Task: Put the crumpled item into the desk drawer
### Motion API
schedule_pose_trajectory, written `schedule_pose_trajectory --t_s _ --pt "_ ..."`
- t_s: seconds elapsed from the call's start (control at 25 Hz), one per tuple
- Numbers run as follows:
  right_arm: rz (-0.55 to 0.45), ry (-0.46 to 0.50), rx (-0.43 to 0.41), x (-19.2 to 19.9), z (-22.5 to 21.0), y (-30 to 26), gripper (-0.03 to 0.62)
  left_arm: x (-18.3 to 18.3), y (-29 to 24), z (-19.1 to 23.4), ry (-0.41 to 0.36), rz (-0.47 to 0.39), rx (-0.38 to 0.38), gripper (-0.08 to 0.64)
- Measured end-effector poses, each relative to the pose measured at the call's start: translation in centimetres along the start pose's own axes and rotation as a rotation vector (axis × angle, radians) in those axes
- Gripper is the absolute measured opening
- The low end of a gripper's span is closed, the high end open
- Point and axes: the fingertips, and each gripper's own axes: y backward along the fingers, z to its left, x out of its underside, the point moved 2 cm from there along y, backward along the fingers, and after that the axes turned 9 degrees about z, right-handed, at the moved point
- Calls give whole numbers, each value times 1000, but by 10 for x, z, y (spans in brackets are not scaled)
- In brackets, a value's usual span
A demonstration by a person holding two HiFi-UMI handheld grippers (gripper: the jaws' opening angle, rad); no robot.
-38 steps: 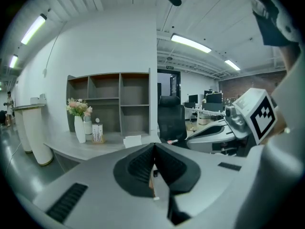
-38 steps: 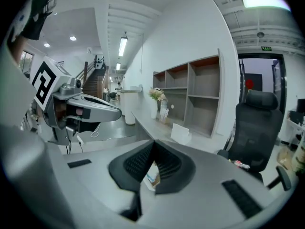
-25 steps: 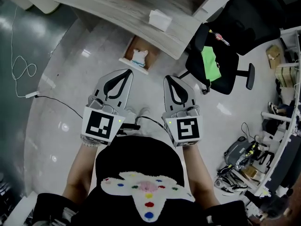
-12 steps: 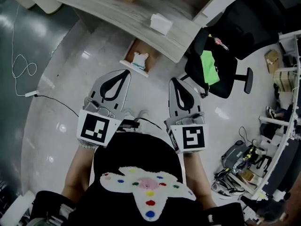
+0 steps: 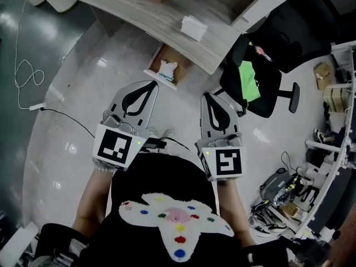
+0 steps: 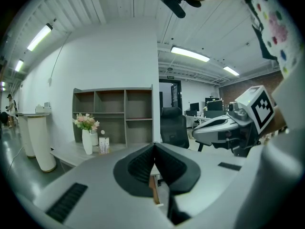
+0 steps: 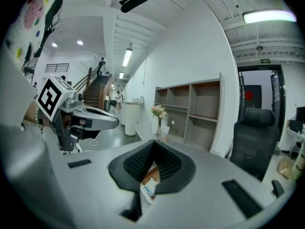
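The open drawer (image 5: 157, 74) under the bench (image 5: 139, 7) holds the white crumpled item (image 5: 167, 68). The left tongs (image 5: 148, 85) and right tongs (image 5: 208, 95) are pinched together, empty, hanging well short of it. A white packet (image 5: 192, 28) lies on the bench, and a black chair (image 5: 268, 93) stands to the right.

I count two grippers in my hands, the left gripper (image 5: 149, 85) and the right gripper (image 5: 207, 95), and each carries one marker cube (image 5: 115, 147), so two cubes in all. There is one desk (image 5: 161, 15), with one white box (image 5: 193, 28) lying on its top. One open drawer (image 5: 158, 77) holds one crumpled item (image 5: 167, 68). I see one office chair (image 5: 278, 54) with one green item (image 5: 248, 79) on its seat, one vase of flowers (image 6: 87, 141) and one shelf unit (image 6: 114, 113).
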Motion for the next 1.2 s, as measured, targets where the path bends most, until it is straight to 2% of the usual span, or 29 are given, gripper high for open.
schedule_pose_trajectory --t_s 0.36,1.2 --pt "21 15 14 -2 3 -2 5 2 2 -1 3 0 1 12" --pt "-16 33 15 -5 2 2 5 1 3 -2 0 -10 5 12"
